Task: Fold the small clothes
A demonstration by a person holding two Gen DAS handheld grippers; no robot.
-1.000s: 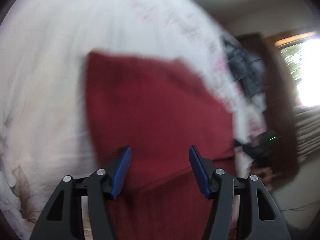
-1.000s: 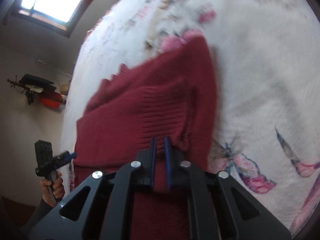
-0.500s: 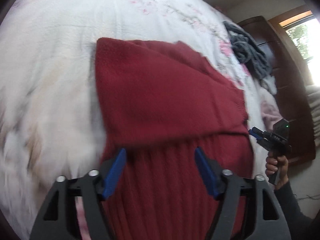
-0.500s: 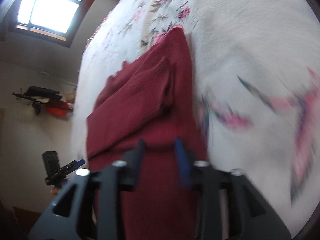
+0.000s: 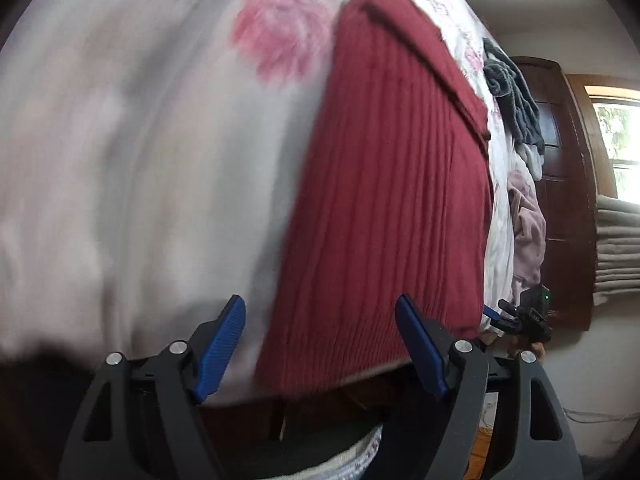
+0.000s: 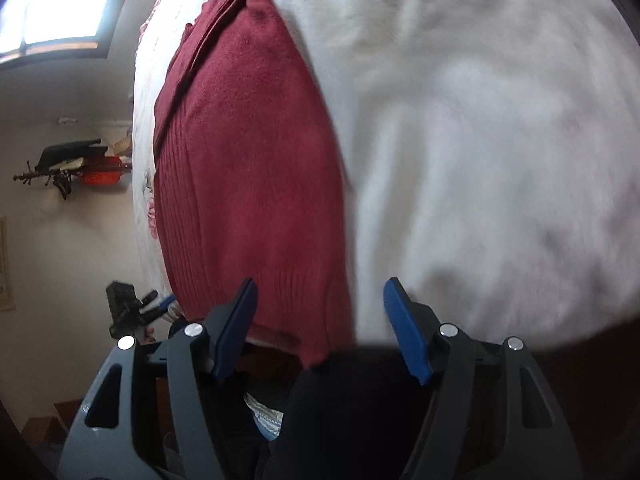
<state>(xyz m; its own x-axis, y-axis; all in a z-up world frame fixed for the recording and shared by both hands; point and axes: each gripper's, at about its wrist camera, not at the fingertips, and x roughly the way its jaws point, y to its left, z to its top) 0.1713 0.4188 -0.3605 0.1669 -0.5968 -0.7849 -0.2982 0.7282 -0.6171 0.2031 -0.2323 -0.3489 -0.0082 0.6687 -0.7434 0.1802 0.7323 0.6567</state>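
Red knit (image 5: 392, 200) folded flat, 12 o'clock; left gripper (image 5: 320, 344), right gripper (image 6: 320, 320) wide apart, empty. Probably done.

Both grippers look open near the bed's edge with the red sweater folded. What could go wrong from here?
1. The red sweater lies with its hem at the edge of the bed; a tug could slide it off.
2. Left gripper and right gripper are open and hold nothing, so the fold may loosen.
3. Both views are blurred, so a re-grasp may miss the hem.
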